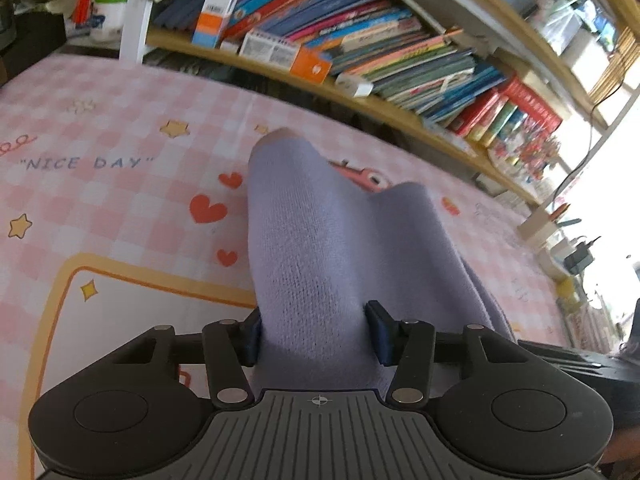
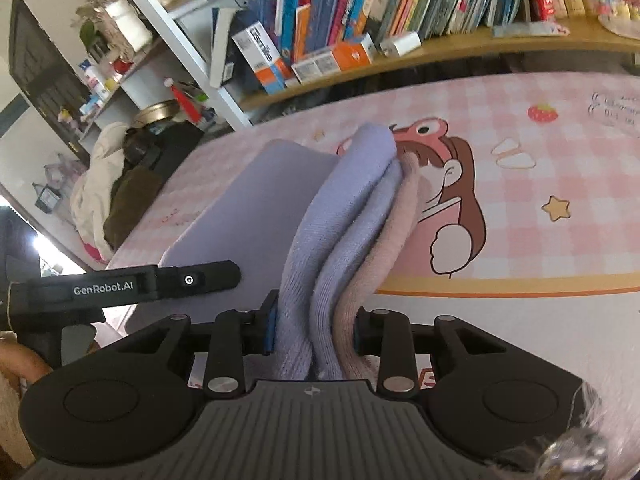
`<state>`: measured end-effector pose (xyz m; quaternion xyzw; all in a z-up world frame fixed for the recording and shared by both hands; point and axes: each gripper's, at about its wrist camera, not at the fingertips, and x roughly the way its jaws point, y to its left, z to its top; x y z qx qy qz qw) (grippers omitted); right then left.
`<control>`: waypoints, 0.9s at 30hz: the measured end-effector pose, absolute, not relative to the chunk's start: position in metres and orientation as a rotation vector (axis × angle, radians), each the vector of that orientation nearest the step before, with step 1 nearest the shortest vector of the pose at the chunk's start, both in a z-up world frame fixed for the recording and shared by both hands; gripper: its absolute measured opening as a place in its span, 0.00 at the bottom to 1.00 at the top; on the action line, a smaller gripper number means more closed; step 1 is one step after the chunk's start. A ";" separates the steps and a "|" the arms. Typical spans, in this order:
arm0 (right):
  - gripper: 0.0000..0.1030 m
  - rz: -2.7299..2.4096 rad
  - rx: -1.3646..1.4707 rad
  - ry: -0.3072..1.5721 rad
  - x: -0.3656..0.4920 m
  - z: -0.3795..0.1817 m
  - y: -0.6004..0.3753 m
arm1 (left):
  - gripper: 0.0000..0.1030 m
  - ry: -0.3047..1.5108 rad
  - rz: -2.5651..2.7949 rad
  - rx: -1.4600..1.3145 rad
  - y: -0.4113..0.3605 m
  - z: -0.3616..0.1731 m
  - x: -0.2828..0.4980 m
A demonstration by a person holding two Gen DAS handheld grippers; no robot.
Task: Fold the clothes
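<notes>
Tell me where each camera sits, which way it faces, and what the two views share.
Left wrist: sits on the left tongs, looking forward and down along them at the lilac garment they clamp; only its own fingers show.
Right wrist: sits on the right tongs, looking along them at bunched lilac-and-pink folds; the left tongs' black body shows at left.
Shared: the garment, the pink checked tablecloth, the bookshelf.

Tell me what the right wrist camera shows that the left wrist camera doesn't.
Only the right wrist view shows a pink layer bunched beside the lilac folds in the right tool, the left tool's black body, and a cartoon girl on the table cover. Only the left wrist view shows the "NICE DAY" lettering and red hearts. Both show the lilac garment between tool pads, the pink checked cover and the bookshelf.
</notes>
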<state>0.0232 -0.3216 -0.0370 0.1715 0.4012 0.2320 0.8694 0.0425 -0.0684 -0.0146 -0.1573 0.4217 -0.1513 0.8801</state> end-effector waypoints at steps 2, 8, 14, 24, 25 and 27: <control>0.29 0.483 0.359 0.828 0.019 -0.034 -0.325 | 0.48 0.866 -0.319 -0.324 -0.072 -0.010 0.039; 0.29 0.480 0.363 0.787 0.008 -0.025 -0.333 | 0.48 0.828 -0.330 -0.308 -0.080 0.002 0.029; 0.29 0.479 0.369 0.742 0.000 -0.017 -0.336 | 0.48 0.800 -0.339 -0.293 -0.084 0.011 0.026; 0.29 0.459 0.380 0.736 -0.009 -0.016 -0.335 | 0.48 0.805 -0.360 -0.292 -0.080 0.011 0.024; 0.29 0.455 0.380 0.737 -0.010 -0.017 -0.333 | 0.48 0.807 -0.363 -0.293 -0.079 0.011 0.024; 0.29 0.449 0.380 0.739 -0.011 -0.017 -0.331 | 0.48 0.809 -0.370 -0.295 -0.075 0.010 0.025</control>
